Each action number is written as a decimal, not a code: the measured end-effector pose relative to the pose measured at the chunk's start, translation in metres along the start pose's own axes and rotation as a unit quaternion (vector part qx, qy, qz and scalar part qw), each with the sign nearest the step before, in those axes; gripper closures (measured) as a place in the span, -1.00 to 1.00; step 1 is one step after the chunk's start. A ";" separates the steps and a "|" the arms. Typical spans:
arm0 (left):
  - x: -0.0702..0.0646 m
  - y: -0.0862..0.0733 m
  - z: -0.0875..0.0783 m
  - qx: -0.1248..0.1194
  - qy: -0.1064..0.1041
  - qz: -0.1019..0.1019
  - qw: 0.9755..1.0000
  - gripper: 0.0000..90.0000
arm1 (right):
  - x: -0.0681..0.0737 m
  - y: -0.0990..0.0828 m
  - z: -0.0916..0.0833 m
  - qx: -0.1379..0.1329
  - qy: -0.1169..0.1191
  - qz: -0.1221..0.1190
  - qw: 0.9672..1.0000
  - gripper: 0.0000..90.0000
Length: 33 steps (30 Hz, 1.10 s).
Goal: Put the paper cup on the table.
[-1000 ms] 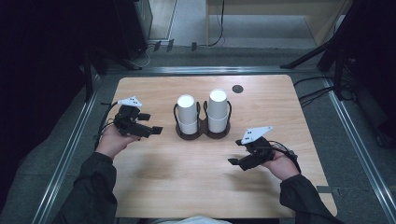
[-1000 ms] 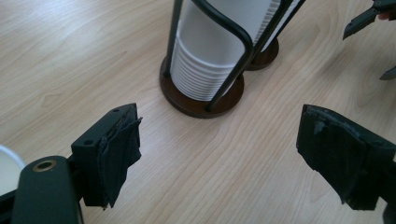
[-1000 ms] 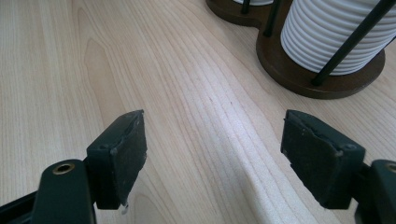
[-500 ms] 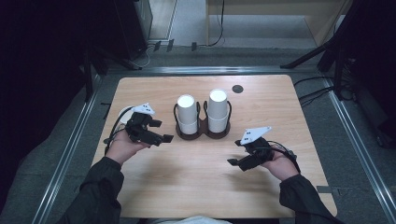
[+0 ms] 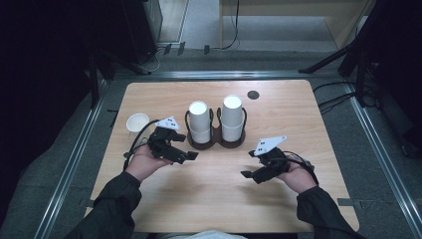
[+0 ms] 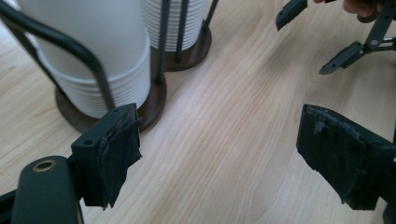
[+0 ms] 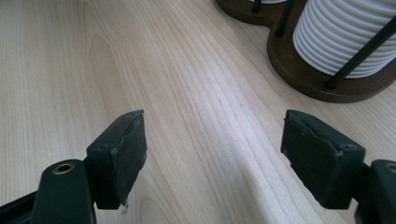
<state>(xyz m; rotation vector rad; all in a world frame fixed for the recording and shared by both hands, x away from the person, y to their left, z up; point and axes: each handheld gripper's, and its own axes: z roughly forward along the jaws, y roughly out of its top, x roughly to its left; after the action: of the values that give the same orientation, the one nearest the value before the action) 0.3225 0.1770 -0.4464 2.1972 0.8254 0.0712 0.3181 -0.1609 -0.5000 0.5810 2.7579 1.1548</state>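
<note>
The left claw (image 5: 188, 156), jaws spread and empty, sits just beside the nearer upright stack of white cups (image 5: 199, 122) in its holder mid-desk; the right claw (image 5: 247, 175), also released, is farther off.

The high view looks steeply down on the whole bench (image 5: 214, 199) from above. Both gripper views sit low and close, sharing the cup holder (image 6: 154, 100).
</note>
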 end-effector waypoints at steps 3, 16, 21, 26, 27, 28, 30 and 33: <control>-0.004 0.000 0.005 -0.002 -0.004 0.002 1.000 -0.69 | 0.002 0.002 0.001 -0.008 -0.005 0.001 1.000 -0.49; -0.014 0.003 0.021 -0.003 -0.010 0.009 1.000 -0.69 | 0.005 0.005 0.006 -0.005 0.003 0.008 1.000 -0.50; -0.017 0.004 0.026 -0.004 -0.011 0.008 1.000 -0.69 | 0.007 0.006 0.007 -0.005 0.004 0.006 1.000 -0.50; -0.019 0.005 0.033 -0.004 -0.020 0.002 1.000 -0.69 | 0.007 0.006 0.008 -0.002 0.006 0.003 1.000 -0.50; -0.020 0.005 0.034 -0.002 -0.021 0.004 1.000 -0.69 | 0.008 0.007 0.008 -0.003 0.006 0.002 1.000 -0.50; -0.020 0.005 0.036 -0.001 -0.021 0.004 1.000 -0.69 | 0.008 0.007 0.009 -0.003 0.006 0.002 1.000 -0.50; -0.021 0.005 0.038 0.001 -0.025 0.005 1.000 -0.69 | 0.008 0.007 0.009 -0.004 0.007 0.002 1.000 -0.50; -0.023 0.004 0.043 0.008 -0.019 0.011 1.000 -0.69 | 0.008 0.007 0.009 -0.003 0.007 0.003 1.000 -0.50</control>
<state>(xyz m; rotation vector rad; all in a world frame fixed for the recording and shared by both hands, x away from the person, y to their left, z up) 0.3191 0.1342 -0.4691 2.2166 0.7823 0.0340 0.3148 -0.1468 -0.5010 0.5828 2.7655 1.1740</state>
